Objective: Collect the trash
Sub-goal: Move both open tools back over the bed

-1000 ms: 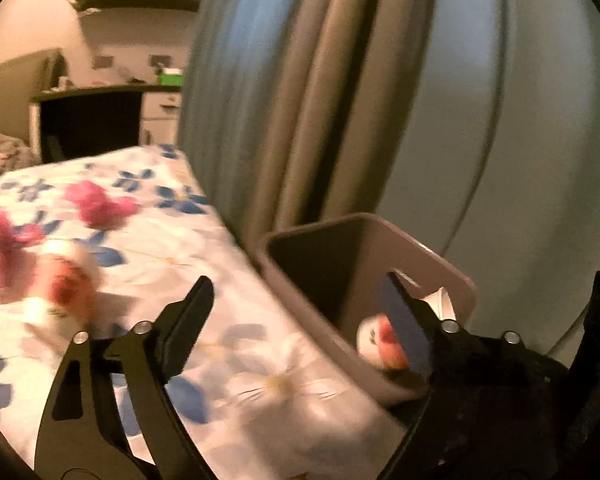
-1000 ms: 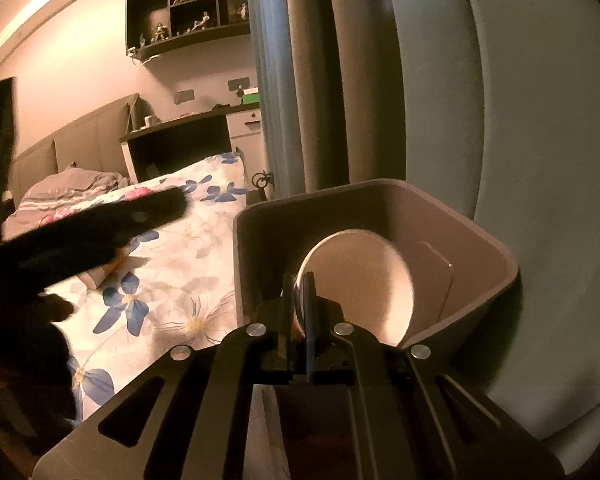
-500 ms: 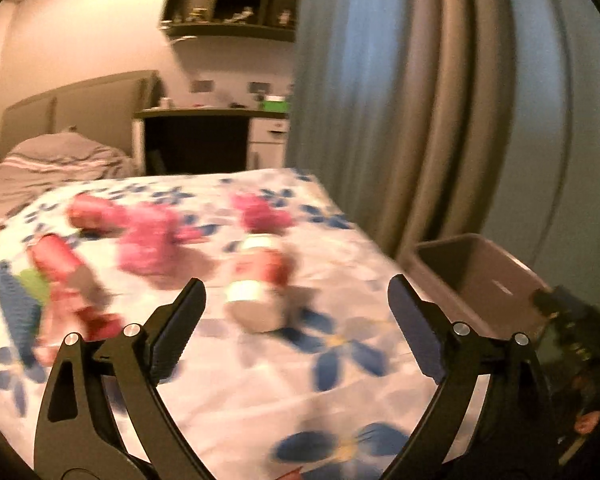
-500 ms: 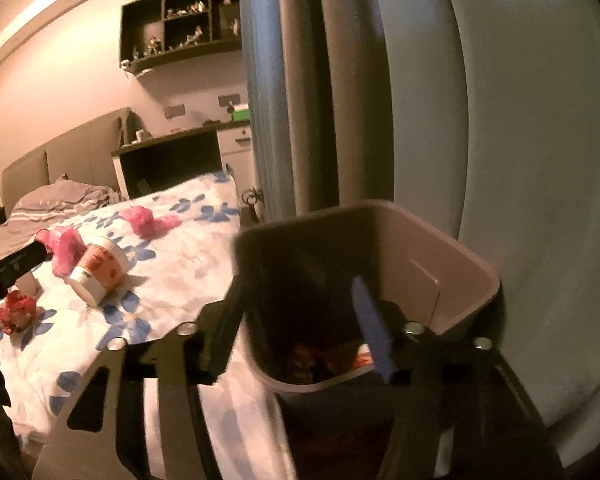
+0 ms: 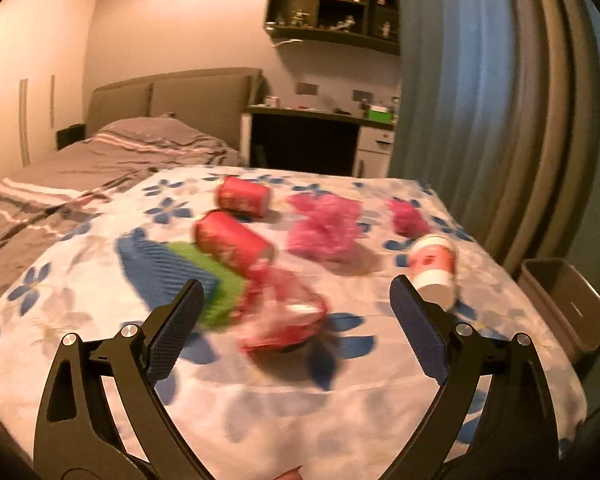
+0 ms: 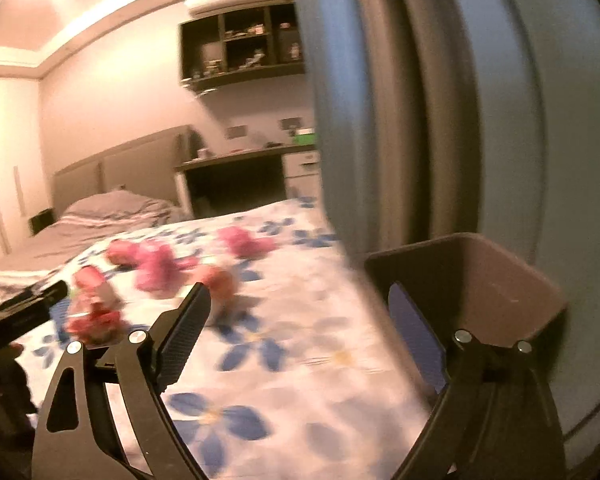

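Black and blue-padded, the left gripper (image 5: 296,312) stands spread wide over the flowered bedspread (image 5: 340,408), nothing pressed between its pads; a crumpled red wrapper (image 5: 284,316) lies on the cloth in the gap ahead of them, smeared by blur so its shape is hard to read. The right gripper (image 6: 300,320) is opening, its jaws already far apart and empty, with its right finger (image 6: 416,344) in front of the near wall of the brown bin (image 6: 512,280). What lies inside the bin cannot be made out; from the left wrist view only its rim (image 5: 560,300) shows at the bed's right edge, partly cut off.

Just beyond the wrapper, a red can (image 5: 232,244) lies on its side across a green and blue cloth (image 5: 180,272), and a 2nd red can (image 5: 244,196) lies farther back. A pink crumpled wad (image 5: 324,228) sits to the right of the cans, a smaller pink piece (image 5: 408,216) beyond it, and a white-and-red paper cup (image 5: 434,268) lies tipped over near the left gripper's right finger. All of the trash is soft with motion blur.

A grey curtain (image 5: 500,112) hangs behind the bin. At the far left of the right wrist view, the left gripper shows only as a dark, cropped shape.
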Demonstrator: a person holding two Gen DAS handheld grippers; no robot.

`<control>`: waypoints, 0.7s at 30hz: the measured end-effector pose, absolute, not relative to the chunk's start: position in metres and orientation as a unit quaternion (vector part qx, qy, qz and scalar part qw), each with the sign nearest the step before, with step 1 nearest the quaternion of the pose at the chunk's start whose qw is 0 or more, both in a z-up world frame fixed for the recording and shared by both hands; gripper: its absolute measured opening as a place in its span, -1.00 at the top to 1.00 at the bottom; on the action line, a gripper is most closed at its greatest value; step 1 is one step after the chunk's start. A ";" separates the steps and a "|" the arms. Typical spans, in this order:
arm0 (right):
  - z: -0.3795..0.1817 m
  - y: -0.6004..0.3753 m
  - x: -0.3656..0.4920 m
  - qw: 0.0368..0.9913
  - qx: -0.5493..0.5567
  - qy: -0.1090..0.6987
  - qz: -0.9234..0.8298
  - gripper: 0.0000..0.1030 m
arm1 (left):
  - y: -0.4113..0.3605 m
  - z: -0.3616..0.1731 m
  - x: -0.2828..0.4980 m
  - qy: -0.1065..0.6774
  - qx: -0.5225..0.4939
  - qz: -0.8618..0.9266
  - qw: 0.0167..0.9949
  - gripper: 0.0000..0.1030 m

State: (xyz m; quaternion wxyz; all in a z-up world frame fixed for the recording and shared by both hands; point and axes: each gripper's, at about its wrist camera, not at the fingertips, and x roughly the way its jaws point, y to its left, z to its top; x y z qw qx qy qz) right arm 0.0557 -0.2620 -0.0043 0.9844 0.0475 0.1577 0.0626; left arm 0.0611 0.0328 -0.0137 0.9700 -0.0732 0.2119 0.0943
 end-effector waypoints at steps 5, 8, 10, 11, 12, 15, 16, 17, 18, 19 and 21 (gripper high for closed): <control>-0.003 -0.212 0.055 0.979 0.031 0.160 0.121 -0.70 | 0.065 -0.016 0.044 0.212 -0.084 0.126 0.966 -0.79; -0.005 -0.181 0.055 0.975 0.021 0.162 0.152 -0.70 | 0.081 -0.017 0.035 0.209 -0.089 0.143 0.963 -0.79; -0.007 -0.163 0.055 0.971 0.016 0.166 0.169 -0.70 | 0.094 -0.017 0.029 0.206 -0.092 0.154 0.962 -0.79; -0.008 -0.157 0.057 0.970 0.015 0.167 0.177 -0.70 | 0.098 -0.016 0.027 0.205 -0.093 0.159 0.961 -0.79; -0.009 -0.150 0.057 0.968 0.013 0.168 0.184 -0.70 | 0.102 -0.016 0.025 0.205 -0.094 0.164 0.960 -0.79; -0.011 -0.127 0.061 0.964 0.004 0.173 0.200 -0.70 | 0.116 -0.018 0.021 0.203 -0.102 0.176 0.958 -0.79; -0.012 -0.121 0.063 0.963 0.001 0.175 0.205 -0.70 | 0.121 -0.018 0.019 0.202 -0.106 0.180 0.957 -0.79; -0.013 -0.115 0.064 0.962 -0.001 0.177 0.209 -0.70 | 0.125 -0.019 0.019 0.202 -0.109 0.184 0.956 -0.79; -0.013 -0.110 0.064 0.961 -0.003 0.178 0.211 -0.70 | 0.127 -0.019 0.018 0.201 -0.110 0.186 0.955 -0.79; -0.014 -0.104 0.066 0.960 -0.006 0.181 0.214 -0.70 | 0.130 -0.019 0.018 0.200 -0.111 0.188 0.955 -0.79; -0.015 -0.095 0.070 0.957 -0.008 0.186 0.220 -0.70 | 0.134 -0.020 0.017 0.198 -0.112 0.194 0.954 -0.79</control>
